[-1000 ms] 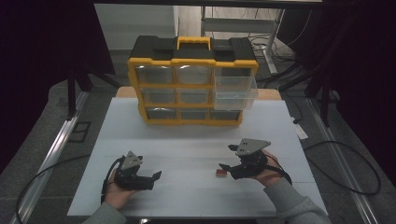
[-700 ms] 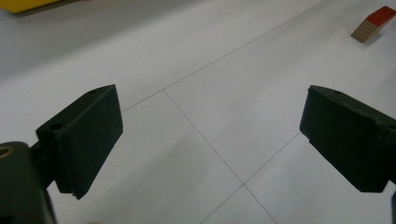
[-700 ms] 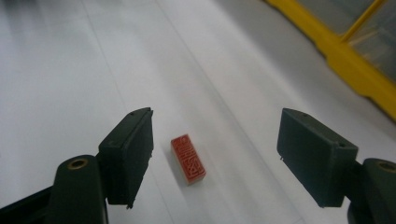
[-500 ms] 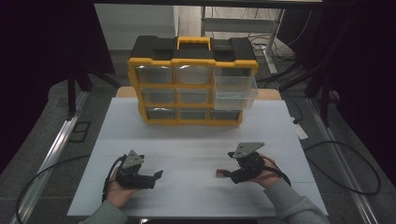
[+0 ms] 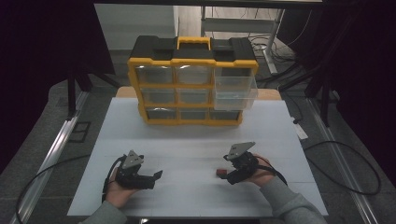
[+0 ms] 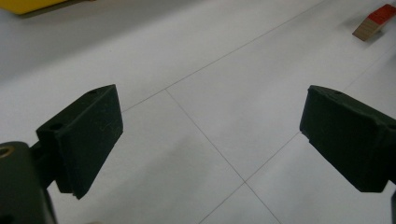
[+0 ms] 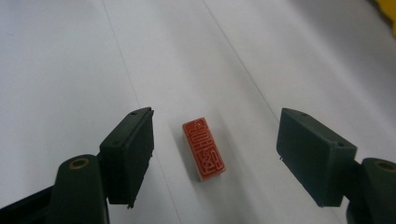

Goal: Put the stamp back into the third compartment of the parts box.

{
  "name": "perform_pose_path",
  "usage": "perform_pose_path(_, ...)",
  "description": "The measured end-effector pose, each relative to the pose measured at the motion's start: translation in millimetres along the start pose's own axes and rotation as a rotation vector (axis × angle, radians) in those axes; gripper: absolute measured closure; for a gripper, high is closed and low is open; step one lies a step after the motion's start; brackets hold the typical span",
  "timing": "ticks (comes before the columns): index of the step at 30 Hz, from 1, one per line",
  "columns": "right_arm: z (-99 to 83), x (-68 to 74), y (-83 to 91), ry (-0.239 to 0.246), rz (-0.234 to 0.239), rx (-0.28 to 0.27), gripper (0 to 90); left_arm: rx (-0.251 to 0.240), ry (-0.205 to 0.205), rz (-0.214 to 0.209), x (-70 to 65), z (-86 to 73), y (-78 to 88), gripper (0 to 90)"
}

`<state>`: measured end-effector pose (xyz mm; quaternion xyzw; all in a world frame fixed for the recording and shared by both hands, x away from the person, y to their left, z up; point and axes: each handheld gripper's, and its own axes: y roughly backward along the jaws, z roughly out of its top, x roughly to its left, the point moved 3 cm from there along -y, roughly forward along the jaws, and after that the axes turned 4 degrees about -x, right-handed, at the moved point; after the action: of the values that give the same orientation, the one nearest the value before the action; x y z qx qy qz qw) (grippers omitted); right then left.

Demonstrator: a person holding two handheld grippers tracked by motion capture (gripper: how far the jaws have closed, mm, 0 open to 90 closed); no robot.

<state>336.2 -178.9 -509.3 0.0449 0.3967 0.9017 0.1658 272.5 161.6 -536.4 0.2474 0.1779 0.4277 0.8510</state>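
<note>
Approach-to-grasp, by the look of it — right gripper (image 5: 226, 176) low over the white worktop (image 5: 196, 135), jaws wide and empty, small red-faced stamp block (image 7: 204, 148) lying flat between them, touching neither. Left gripper (image 5: 154, 176) idle near the front edge, jaws wide, nothing between. Next likely: lower, square up on the block's long sides, close — open clear drawer (image 5: 235, 89) of the yellow organiser (image 5: 192, 85) a plausible destination.
</note>
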Motion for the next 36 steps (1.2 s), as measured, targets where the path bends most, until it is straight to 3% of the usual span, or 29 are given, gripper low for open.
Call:
perform_pose_path(19,-4.4,2.3,-15.4,0.013,0.037,0.067,32.8,0.011,-0.006,-0.003,-0.4,-0.2,-2.0,6.6)
perform_pose_path(28,-8.8,3.2,-24.6,0.017,0.066,0.106,44.8,0.014,-0.009,-0.004,-0.5,-0.4,-1.9,6.6)
perform_pose_path(36,-10.3,2.5,-25.8,0.034,0.082,0.126,65.4,0.012,-0.011,-0.006,-0.7,-0.5,-1.7,6.8)
